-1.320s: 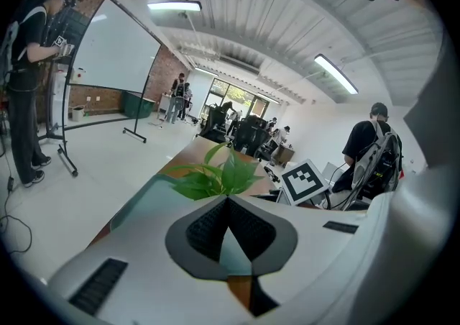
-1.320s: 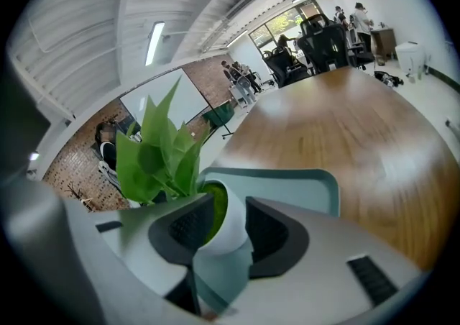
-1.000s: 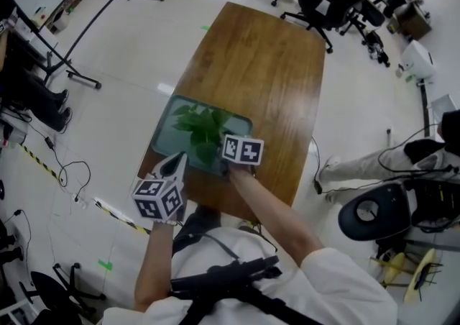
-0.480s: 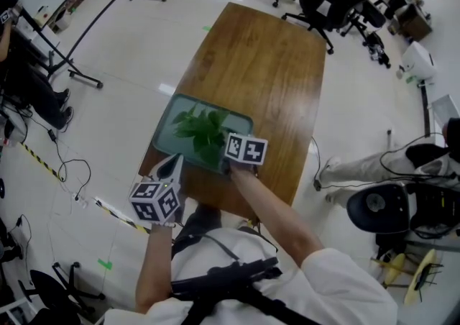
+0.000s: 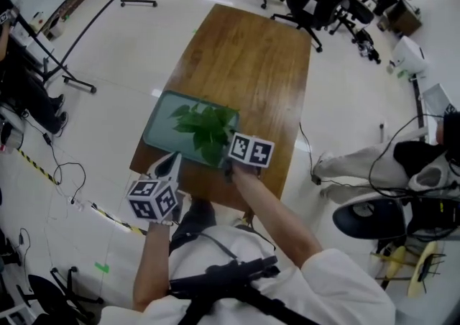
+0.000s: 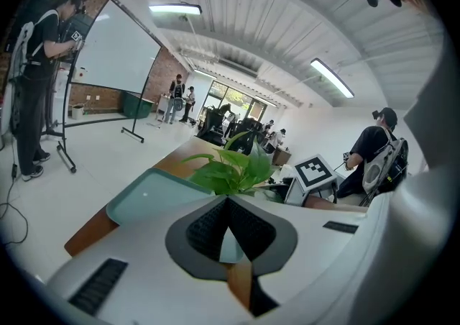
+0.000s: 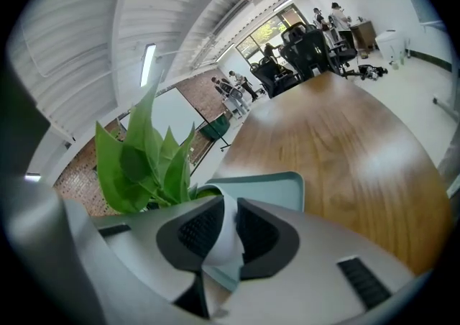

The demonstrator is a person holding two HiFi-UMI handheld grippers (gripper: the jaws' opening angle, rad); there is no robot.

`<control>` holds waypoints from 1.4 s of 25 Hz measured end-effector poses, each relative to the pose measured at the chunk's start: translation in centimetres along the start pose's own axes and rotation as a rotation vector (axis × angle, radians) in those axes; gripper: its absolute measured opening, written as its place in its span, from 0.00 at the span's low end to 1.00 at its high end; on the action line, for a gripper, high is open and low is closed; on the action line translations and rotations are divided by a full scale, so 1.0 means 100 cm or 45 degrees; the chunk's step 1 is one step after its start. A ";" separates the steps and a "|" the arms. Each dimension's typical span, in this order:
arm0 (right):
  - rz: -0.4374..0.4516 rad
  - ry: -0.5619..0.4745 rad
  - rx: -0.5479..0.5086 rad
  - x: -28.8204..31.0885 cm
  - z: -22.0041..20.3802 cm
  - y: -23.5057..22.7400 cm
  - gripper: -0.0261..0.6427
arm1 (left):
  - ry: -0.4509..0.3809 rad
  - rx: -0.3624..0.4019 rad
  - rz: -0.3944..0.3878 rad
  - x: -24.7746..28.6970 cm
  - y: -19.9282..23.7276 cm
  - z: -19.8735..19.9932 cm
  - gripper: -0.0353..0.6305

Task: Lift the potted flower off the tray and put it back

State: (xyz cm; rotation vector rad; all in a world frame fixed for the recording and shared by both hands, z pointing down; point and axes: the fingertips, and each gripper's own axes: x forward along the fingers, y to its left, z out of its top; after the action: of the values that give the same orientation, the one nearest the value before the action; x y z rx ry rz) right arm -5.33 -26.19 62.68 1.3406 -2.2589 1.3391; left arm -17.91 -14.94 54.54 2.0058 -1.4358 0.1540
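**Head view:** the plant (image 5: 205,126) stood over the 4 o'clock end of the tray (image 5: 159,121), close to the near edge of the worktop (image 5: 251,65). The right gripper (image 5: 230,163) reached in from 5 o'clock with its tips tucked under the leaves, so I got no read on the grip from up there. The left gripper (image 5: 171,165) hung off the tray's 7 o'clock corner, touching nothing.

**Left gripper view:** the jaws met at their tips with nothing between them. Only tray and worktop showed through the gap below. The plant sat at 12 o'clock, well clear.

**Right gripper view:** this one told the story. The jaws had just been closing and were pinched on the rim of the white pot (image 7: 227,234), with the leaves (image 7: 140,162) fanning out at 10 o'clock. I couldn't tell if the base was off the tray yet.

**My take:** a one-sided rim pinch means the pot will want to swing under the grip. I'd lift slow and straight, keep the wrist steady, and go only high enough to clear the tray lip. Then I'd set it down flat on a bare patch of tray before letting go. The left gripper is best left parked out of the leaves.
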 end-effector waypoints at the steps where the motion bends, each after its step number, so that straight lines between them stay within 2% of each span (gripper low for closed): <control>1: 0.004 -0.006 0.007 -0.009 0.001 -0.001 0.13 | 0.000 0.003 -0.006 -0.001 -0.004 -0.001 0.05; 10: -0.015 -0.051 0.075 -0.081 -0.001 -0.037 0.13 | 0.010 0.023 -0.075 0.000 -0.059 -0.019 0.05; 16: -0.061 -0.041 0.101 -0.111 -0.028 -0.069 0.13 | 0.018 0.023 -0.081 -0.009 -0.077 -0.037 0.05; 23: -0.103 -0.028 0.118 -0.116 -0.055 -0.093 0.13 | 0.033 0.017 -0.058 -0.019 -0.078 -0.052 0.05; 35: -0.169 -0.054 0.126 -0.120 -0.052 -0.128 0.13 | 0.054 0.022 -0.031 -0.019 -0.081 -0.054 0.05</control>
State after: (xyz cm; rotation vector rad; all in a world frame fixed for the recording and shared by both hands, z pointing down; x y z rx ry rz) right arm 10.13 -17.31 66.72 1.5353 -2.1129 1.4061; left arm -10.05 -8.89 54.26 2.0215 -1.3872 0.1979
